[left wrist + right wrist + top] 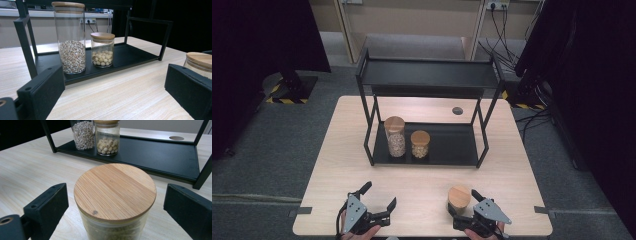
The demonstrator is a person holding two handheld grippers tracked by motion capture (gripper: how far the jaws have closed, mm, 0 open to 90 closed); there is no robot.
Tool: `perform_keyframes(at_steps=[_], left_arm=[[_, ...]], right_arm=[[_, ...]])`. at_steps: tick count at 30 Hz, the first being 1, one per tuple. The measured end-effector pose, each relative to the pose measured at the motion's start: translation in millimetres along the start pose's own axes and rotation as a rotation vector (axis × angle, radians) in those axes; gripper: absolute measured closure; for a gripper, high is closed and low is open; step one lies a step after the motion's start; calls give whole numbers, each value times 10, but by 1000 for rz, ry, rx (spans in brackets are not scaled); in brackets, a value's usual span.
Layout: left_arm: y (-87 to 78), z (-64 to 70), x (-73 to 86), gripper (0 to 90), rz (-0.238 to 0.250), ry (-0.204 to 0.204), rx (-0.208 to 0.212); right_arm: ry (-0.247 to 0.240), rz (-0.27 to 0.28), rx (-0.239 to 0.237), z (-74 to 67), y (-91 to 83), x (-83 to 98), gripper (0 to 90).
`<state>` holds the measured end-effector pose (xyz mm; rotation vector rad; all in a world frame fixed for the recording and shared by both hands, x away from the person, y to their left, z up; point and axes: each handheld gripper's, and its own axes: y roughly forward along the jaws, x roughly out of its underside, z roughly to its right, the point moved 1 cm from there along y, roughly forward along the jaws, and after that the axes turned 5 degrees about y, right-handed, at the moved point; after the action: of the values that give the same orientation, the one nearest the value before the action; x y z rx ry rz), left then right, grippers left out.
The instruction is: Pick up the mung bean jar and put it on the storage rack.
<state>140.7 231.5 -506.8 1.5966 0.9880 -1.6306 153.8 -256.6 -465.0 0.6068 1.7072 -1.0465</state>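
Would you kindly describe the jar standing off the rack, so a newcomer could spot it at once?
Start at the black rack in the middle of the table, then come to the table's near edge on the right. There a squat jar stands between the open jaws of the right claw. Unlike the tall jar and small jar on the rack's lower shelf, it stands on bare wood.

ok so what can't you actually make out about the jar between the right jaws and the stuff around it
- Near jar, right gripper view: contents and base, hidden under its wooden lid and cut by the bottom edge.
- Tall jar, right gripper view: lid cut off at top.
- Right gripper, high view: whether the pads touch the glass, too small.
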Motion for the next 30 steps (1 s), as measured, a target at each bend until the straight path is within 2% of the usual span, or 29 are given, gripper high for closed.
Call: perform_keyframes(at_steps=[15,21,24,28,30], left_arm=[[1,-1,-2,24,-2,4,3],[3,0,-1,24,-3,4,3],[2,-1,-1,24,-2,4,3],[3,-1,0,24,-3,3,2],[5,1,1,24,-3,3,2]], right_arm=[[29,-59,-25,76,93,-4,196],[6,-56,-33,78,90,-12,237],[-14,-43,-18,49,80,-11,251],[21,-39,-24,92,75,-28,253],[20,-39,-25,94,74,-31,252]])
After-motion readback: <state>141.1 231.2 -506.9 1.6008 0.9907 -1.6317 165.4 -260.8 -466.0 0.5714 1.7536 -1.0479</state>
